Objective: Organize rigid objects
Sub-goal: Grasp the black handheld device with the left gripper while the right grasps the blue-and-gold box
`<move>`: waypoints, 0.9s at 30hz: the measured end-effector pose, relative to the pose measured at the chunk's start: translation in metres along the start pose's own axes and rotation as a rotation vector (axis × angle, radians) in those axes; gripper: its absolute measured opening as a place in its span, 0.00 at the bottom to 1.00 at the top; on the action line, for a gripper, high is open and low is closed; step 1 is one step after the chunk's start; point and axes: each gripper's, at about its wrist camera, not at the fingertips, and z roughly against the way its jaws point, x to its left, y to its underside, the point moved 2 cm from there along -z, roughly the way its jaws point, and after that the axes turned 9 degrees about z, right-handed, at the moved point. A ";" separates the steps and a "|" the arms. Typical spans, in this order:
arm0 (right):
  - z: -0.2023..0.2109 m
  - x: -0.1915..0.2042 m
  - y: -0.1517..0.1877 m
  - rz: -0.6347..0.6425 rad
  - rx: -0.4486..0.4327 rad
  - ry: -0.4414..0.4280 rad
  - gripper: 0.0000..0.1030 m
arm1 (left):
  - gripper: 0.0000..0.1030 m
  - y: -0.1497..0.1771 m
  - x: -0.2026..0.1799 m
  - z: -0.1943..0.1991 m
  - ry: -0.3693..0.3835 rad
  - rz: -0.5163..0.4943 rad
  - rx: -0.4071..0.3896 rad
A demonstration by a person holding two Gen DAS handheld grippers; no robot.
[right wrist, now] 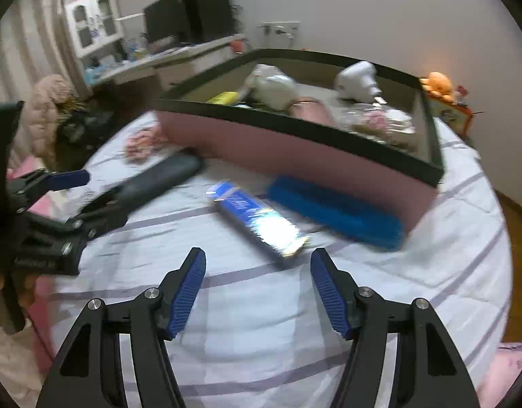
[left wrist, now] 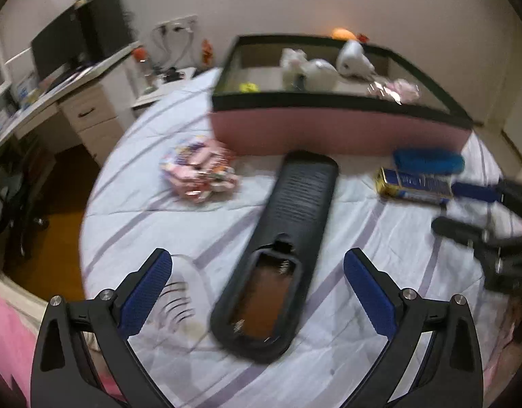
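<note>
A black remote [left wrist: 295, 224] lies back-up on the striped bedsheet, its battery bay uncovered. My left gripper [left wrist: 257, 255] is open and straddles its near end; neither pad touches it. In the right wrist view the remote [right wrist: 159, 176] and the left gripper [right wrist: 87, 193] sit at the left. My right gripper [right wrist: 258, 253] is open with nothing between its fingers, just short of a shiny blue-and-gold box [right wrist: 257, 221]. Beyond that box, a blue brush [right wrist: 336, 210] lies against the pink storage box [right wrist: 295, 156]. The left wrist view shows the blue-and-gold box [left wrist: 414, 183], brush [left wrist: 427, 161] and right gripper [left wrist: 465, 217].
The pink box with a black rim [left wrist: 329, 129] holds a white hair dryer [left wrist: 354, 59] and several soft items. A pile of pink packets [left wrist: 199, 170] lies left of the remote. A clear plastic piece [left wrist: 182, 292] rests by my left finger. A desk [left wrist: 56, 91] stands beyond the bed's left edge.
</note>
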 end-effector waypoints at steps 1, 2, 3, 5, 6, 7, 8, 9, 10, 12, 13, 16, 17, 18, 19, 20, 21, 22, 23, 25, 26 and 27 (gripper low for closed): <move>-0.002 -0.003 -0.002 -0.001 -0.003 0.005 0.64 | 0.95 0.000 -0.003 -0.006 -0.001 -0.013 0.015; -0.004 -0.005 -0.004 0.002 -0.007 0.001 0.64 | 0.95 0.000 -0.004 -0.010 0.001 -0.014 0.021; -0.007 -0.006 -0.007 0.013 -0.008 0.005 0.64 | 0.94 -0.001 -0.004 -0.011 0.013 -0.008 0.010; -0.014 -0.003 -0.011 0.055 0.009 0.007 0.64 | 0.90 -0.002 -0.003 -0.011 0.045 0.001 0.006; -0.017 0.001 -0.013 0.073 0.017 -0.003 0.64 | 0.86 -0.002 -0.002 -0.011 0.053 0.001 0.002; -0.019 0.004 -0.015 0.089 0.024 -0.005 0.63 | 0.83 -0.002 -0.003 -0.010 0.060 -0.001 0.001; -0.020 0.006 -0.016 0.097 0.028 0.000 0.56 | 0.76 -0.003 -0.004 -0.010 0.069 -0.007 -0.002; -0.021 0.010 -0.017 0.111 0.035 0.011 0.51 | 0.69 -0.002 -0.006 -0.008 0.084 -0.020 -0.005; -0.022 0.012 -0.018 0.114 0.037 0.005 0.38 | 0.64 -0.001 -0.008 -0.007 0.088 -0.029 -0.006; -0.021 0.013 -0.018 0.097 0.032 -0.016 0.29 | 0.56 0.001 -0.011 -0.005 0.084 -0.043 -0.016; -0.020 0.015 -0.017 0.093 0.034 -0.017 0.25 | 0.51 0.002 -0.011 -0.004 0.085 -0.043 -0.016; -0.017 0.020 -0.013 0.084 0.038 -0.020 0.22 | 0.44 0.005 -0.009 0.001 0.107 -0.040 0.000; -0.013 0.022 -0.010 0.070 0.035 -0.009 0.21 | 0.43 0.006 -0.009 0.003 0.113 -0.044 0.004; -0.010 0.024 -0.007 0.057 0.041 -0.014 0.20 | 0.43 0.008 -0.010 0.004 0.114 -0.049 0.007; -0.007 0.027 -0.003 0.048 0.050 -0.022 0.20 | 0.43 0.011 -0.011 0.007 0.113 -0.054 0.012; -0.003 0.031 0.001 0.051 0.053 -0.025 0.20 | 0.43 0.014 -0.012 0.010 0.115 -0.060 0.016; -0.001 0.035 0.005 0.055 0.061 -0.031 0.20 | 0.43 0.017 -0.013 0.013 0.119 -0.065 0.017; 0.004 0.042 0.010 0.062 0.071 -0.037 0.21 | 0.43 0.020 -0.013 0.015 0.126 -0.067 0.017; 0.007 0.043 0.011 0.067 0.063 -0.031 0.21 | 0.43 0.023 -0.013 0.017 0.130 -0.068 0.016; 0.008 0.044 0.012 0.060 0.060 -0.013 0.21 | 0.44 0.023 -0.012 0.016 0.130 -0.053 0.016; 0.006 0.042 0.011 0.052 0.049 -0.005 0.21 | 0.46 0.021 -0.011 0.015 0.128 -0.040 0.018; 0.002 0.039 0.009 0.037 0.049 0.004 0.21 | 0.46 0.019 -0.011 0.014 0.125 -0.030 0.021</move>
